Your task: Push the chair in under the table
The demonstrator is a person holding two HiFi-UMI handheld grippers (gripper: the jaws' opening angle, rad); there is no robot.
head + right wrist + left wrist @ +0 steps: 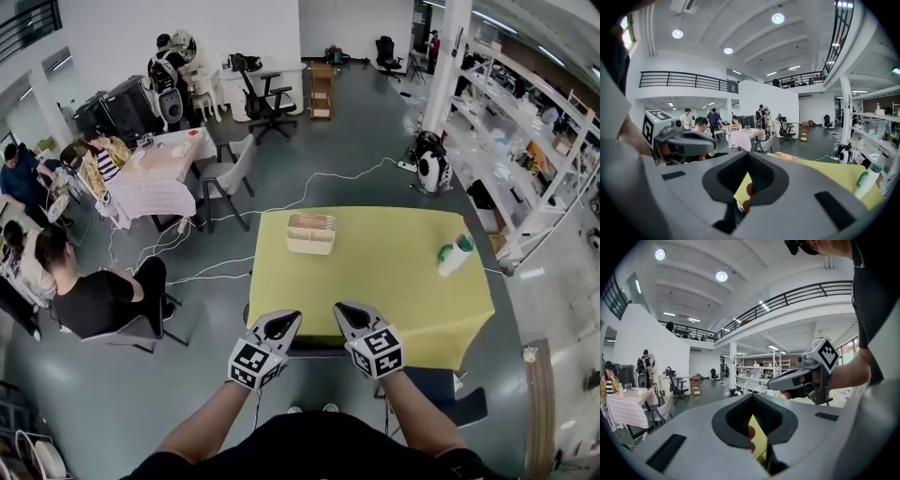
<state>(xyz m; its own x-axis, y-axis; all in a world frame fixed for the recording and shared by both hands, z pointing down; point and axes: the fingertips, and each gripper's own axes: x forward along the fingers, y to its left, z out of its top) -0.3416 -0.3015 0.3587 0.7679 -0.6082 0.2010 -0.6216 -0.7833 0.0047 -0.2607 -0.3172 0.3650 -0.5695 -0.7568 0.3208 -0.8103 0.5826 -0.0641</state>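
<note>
Left gripper and right gripper, fingers shut and empty, hover over the worktop's near edge, where the chair barely shows; shoving it hard could topple the bottle.

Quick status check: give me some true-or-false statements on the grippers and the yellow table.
The left gripper and right gripper are both shut and empty. True.
A beige tray sits on the yellow table. True.
The white bottle lies inside the tray. False: it is on the table near its right edge, apart from the tray.
The left gripper rests on the tray. False: it is at the table's near edge, short of the tray.
</note>
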